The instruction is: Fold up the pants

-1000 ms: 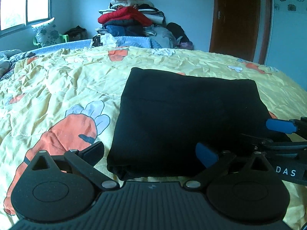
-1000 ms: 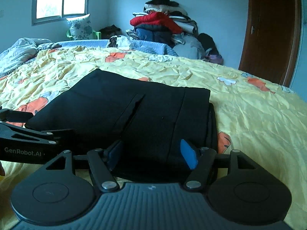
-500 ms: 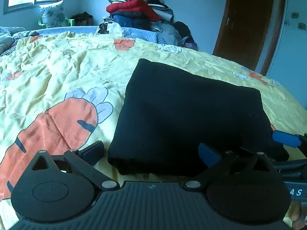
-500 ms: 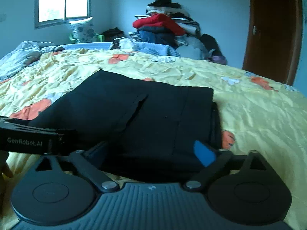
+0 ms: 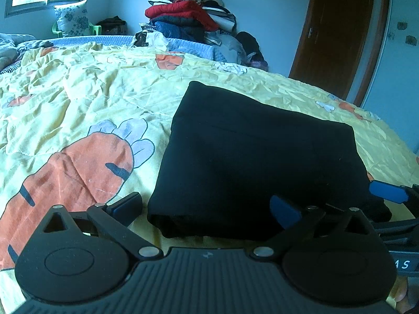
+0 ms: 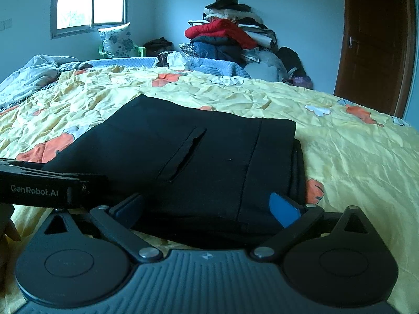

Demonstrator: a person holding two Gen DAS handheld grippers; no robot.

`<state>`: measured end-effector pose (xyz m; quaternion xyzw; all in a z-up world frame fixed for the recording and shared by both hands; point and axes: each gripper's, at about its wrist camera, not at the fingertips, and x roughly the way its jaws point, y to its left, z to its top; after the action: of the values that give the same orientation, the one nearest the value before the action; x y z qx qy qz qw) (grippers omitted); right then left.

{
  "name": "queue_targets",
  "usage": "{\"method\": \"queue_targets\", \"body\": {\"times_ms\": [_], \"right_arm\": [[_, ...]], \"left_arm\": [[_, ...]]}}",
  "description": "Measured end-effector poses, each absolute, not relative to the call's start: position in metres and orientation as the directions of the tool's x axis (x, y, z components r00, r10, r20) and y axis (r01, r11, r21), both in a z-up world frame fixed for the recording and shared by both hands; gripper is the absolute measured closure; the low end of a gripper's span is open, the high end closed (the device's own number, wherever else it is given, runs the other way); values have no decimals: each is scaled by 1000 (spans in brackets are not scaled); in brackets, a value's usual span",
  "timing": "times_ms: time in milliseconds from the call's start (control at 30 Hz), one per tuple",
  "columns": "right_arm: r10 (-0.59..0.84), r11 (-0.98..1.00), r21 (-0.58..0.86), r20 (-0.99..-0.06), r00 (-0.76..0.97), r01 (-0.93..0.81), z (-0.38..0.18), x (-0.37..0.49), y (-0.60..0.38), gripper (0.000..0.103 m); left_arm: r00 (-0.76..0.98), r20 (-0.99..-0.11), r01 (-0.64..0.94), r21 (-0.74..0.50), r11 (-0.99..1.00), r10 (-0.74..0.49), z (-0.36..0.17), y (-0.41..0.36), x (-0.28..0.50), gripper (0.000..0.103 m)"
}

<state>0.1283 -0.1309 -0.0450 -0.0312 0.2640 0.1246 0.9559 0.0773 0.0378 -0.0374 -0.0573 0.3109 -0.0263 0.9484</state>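
The black pants (image 5: 259, 157) lie folded in a thick rectangle on the yellow carrot-print bedspread (image 5: 78, 99); they also show in the right wrist view (image 6: 188, 162), with a pocket slit on top. My left gripper (image 5: 207, 206) is open and empty at the near left edge of the fold. My right gripper (image 6: 207, 206) is open and empty at the near right edge. The right gripper shows at the right of the left wrist view (image 5: 387, 196), and the left gripper's body shows at the left of the right wrist view.
A tall pile of clothes (image 6: 230, 41) stands beyond the far edge of the bed. A crumpled quilt (image 6: 31, 73) lies at the far left. A brown door (image 6: 377, 41) is at the right, a window (image 6: 89, 0) at the left.
The right gripper has opened wider. Both grippers have drawn back slightly and tilted; the pants lie still.
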Motion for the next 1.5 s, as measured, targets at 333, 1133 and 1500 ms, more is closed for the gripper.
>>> {"method": "queue_targets", "body": {"times_ms": [333,1133,1500], "right_arm": [[176,971,-48,-521,835,-235,-46,126,-125,0],[116,992,30,-613,782,-123,-56,89,-134,0],[98,995,34,-609,787,-97,-57,68,-131,0]], "left_arm": [[806,-585,13,-129,992,-87,-38,38,77,0],[775,-625,131,17,991,-91,-41,28,32,0],[784,-617,111,23,994,-74,-44,29,30,0]]}}
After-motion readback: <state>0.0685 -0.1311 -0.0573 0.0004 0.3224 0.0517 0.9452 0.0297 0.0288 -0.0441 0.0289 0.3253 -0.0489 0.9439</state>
